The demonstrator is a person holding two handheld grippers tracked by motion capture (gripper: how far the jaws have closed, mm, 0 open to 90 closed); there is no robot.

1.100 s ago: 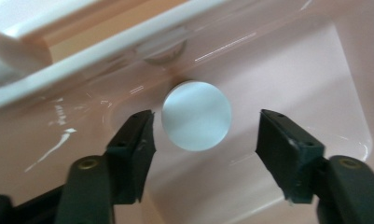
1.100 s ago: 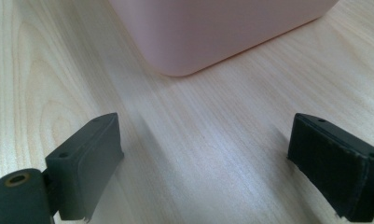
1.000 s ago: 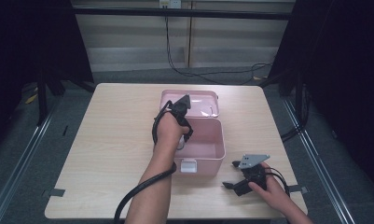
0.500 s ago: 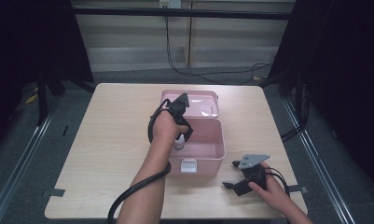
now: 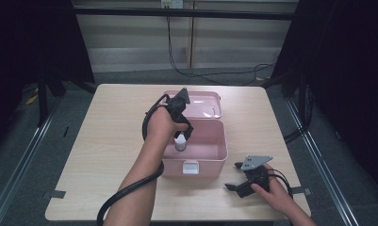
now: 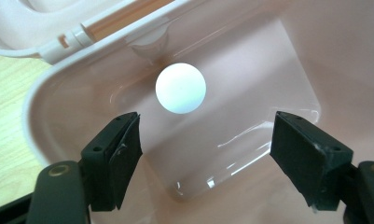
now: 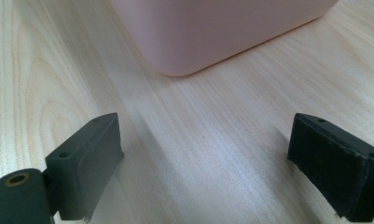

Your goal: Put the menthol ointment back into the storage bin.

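Note:
A pink box (image 5: 201, 168) stands open in the middle of the table, its lid (image 5: 204, 104) laid back. Inside it stands a small bottle with a white cap (image 5: 180, 141). My left gripper (image 5: 184, 133) hangs just above the bottle and points down. In the left gripper view the round white cap (image 6: 180, 87) lies below and beyond the left gripper (image 6: 207, 123). Its jaws have just been opening and hold nothing between the pads. My right gripper (image 5: 233, 176) rests on the table right of the box, open and holding nothing (image 7: 203, 135), with a corner of the box (image 7: 212, 32) ahead.
The light wooden table (image 5: 106, 132) has bare room left of the box and along its front. A white latch (image 5: 190, 167) sits on the box's front wall. Cables trail off both grippers. Dark frame posts and floor surround the table.
My left gripper has risen out of the box with wider jaws, leaving the white-capped bottle standing alone inside. The right gripper has kept still.

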